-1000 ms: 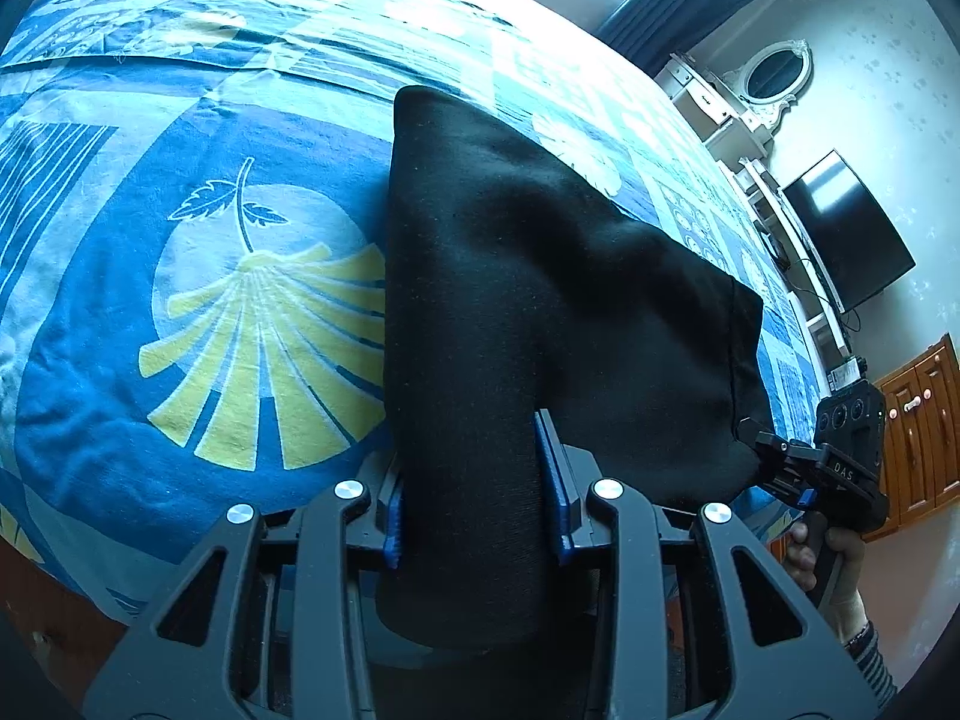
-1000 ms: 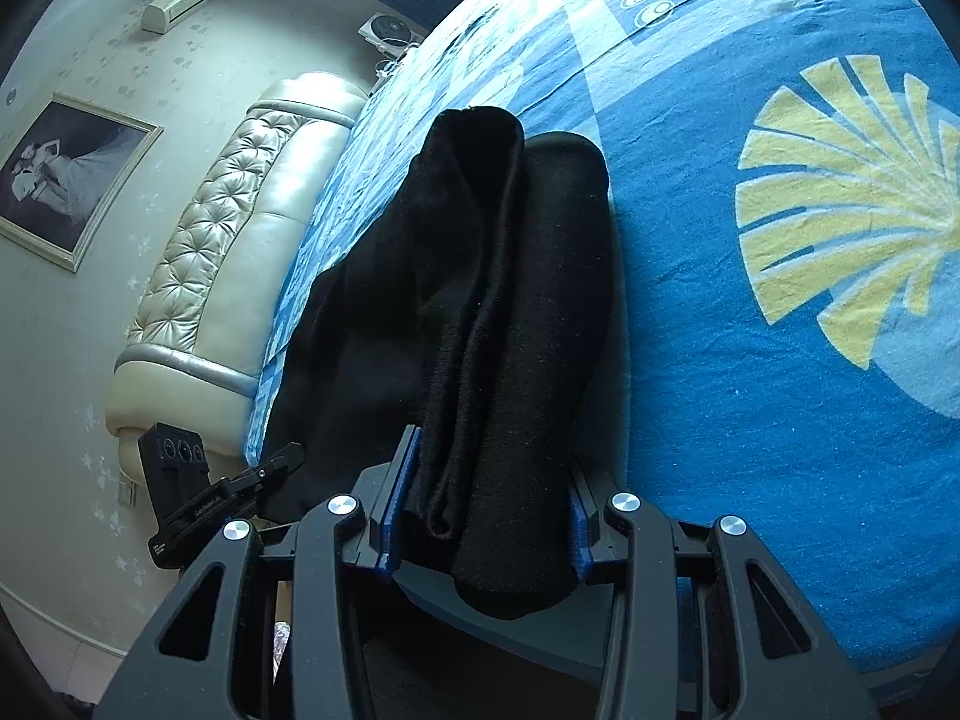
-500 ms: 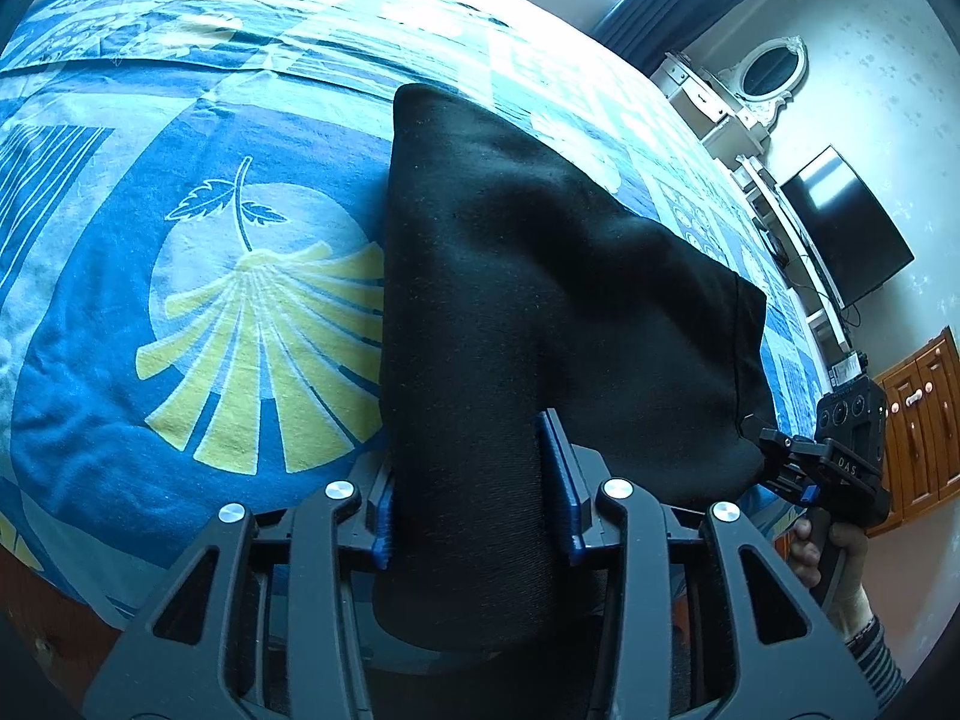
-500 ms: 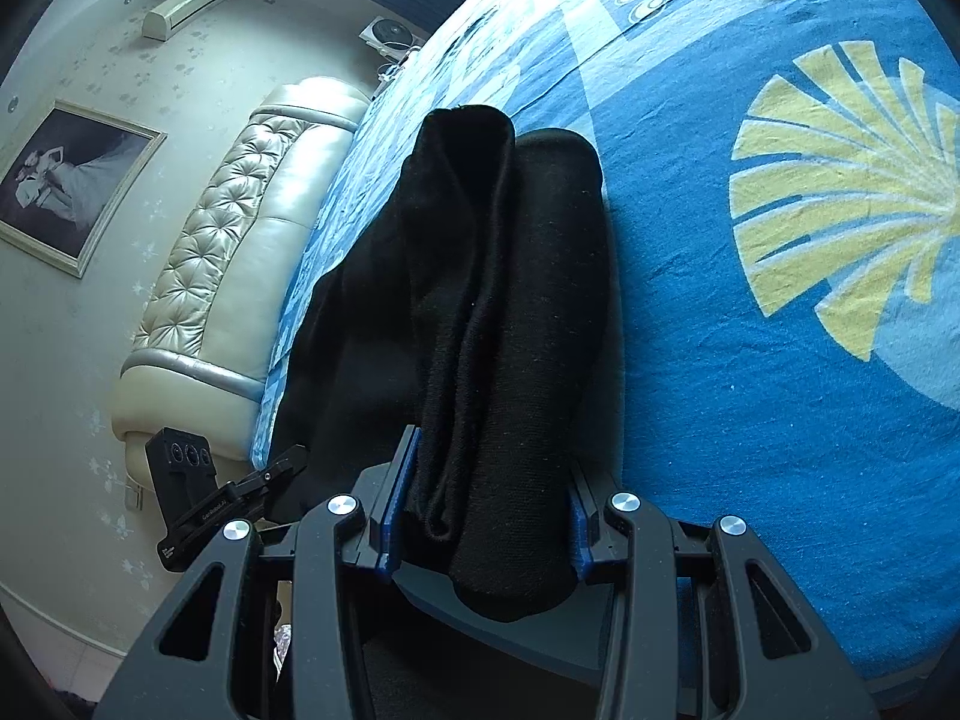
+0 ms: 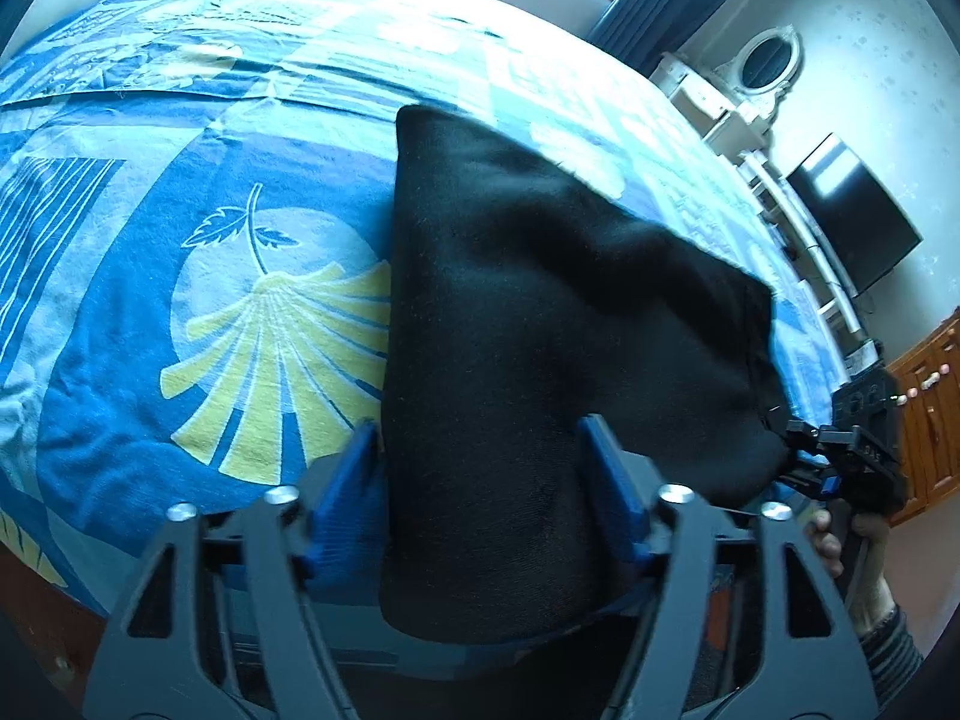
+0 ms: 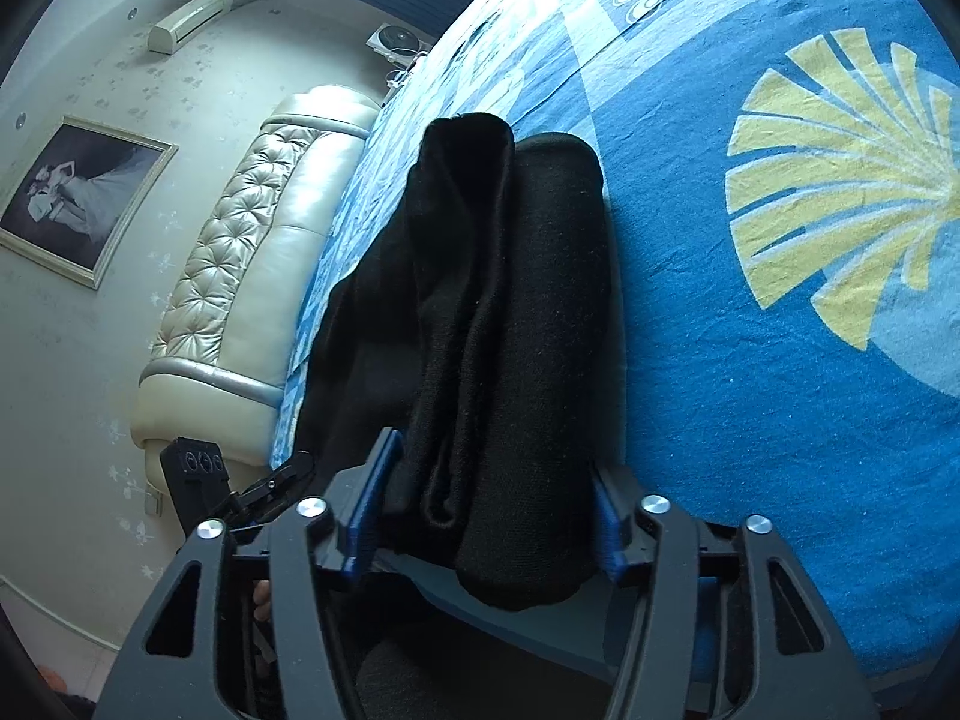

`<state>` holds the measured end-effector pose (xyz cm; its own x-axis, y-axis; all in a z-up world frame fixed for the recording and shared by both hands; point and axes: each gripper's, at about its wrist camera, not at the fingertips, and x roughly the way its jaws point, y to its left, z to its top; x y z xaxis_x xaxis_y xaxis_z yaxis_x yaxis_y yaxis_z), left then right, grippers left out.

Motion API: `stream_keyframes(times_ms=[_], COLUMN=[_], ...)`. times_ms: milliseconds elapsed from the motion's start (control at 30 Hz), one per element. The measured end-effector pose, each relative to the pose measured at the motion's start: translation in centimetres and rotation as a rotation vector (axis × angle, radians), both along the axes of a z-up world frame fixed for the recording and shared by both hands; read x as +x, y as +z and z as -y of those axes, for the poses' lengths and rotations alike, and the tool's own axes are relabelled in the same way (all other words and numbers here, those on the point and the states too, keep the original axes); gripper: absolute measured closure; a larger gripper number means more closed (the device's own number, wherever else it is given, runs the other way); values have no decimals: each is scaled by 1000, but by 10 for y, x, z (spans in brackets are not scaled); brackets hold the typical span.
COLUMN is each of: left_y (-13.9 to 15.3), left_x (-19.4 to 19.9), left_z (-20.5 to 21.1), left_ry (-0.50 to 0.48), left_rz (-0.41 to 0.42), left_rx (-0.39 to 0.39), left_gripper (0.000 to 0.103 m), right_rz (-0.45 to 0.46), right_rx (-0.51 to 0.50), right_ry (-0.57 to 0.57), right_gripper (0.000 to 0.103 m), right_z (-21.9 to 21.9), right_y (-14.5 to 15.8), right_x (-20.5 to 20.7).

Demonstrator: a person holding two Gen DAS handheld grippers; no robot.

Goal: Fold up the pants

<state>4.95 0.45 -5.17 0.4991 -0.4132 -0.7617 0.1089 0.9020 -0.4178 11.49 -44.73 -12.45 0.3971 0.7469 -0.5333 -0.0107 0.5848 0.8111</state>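
Observation:
Black pants [image 5: 540, 300], folded into a thick long bundle, lie on a blue bedspread [image 5: 180, 312] with a yellow fan print. My left gripper [image 5: 480, 432] straddles one near end of them; its jaws are opening, and the blue pads stand at the cloth's sides without squeezing it. At the other end, where the layered edges of the pants [image 6: 510, 300] show, my right gripper [image 6: 492, 456] straddles them the same way, jaws opening and cloth loose between them. Each view shows the other gripper at the bed's edge: the right gripper [image 5: 864, 450] in a hand, the left gripper [image 6: 240, 480].
A cream tufted headboard [image 6: 240, 240] ends the bed on one side. Beyond the far side stand a dark TV [image 5: 852, 228], a white dresser with an oval mirror [image 5: 762, 60] and a wooden cabinet [image 5: 924, 408]. The bedspread [image 6: 780, 330] beside the pants is bare.
The jaws of both grippers have spread apart and no longer pinch the pants, which now lie slack between them. Neither hand has shifted.

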Motion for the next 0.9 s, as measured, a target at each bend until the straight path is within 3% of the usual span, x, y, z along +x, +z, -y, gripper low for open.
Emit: stream_keyframes(times_ms=[133, 367, 600, 900], left_y=[15, 17, -3, -34], left_x=[1, 42, 91, 136], left_z=[-18, -33, -31, -27], left_ry=[-4, -9, -54, -81], left_rz=[44, 30, -42, -149], left_rx=[-128, -255, -243, -316], left_gripper=[14, 13, 13, 13], right_rz=[18, 24, 9, -1], right_rx=[-33, 46, 27, 37], right_ry=[-20, -112, -122, -81], right_gripper=[33, 29, 28, 26], right_z=[12, 31, 21, 3], right_y=[13, 17, 8, -1], right_x=[-1, 22, 75, 105])
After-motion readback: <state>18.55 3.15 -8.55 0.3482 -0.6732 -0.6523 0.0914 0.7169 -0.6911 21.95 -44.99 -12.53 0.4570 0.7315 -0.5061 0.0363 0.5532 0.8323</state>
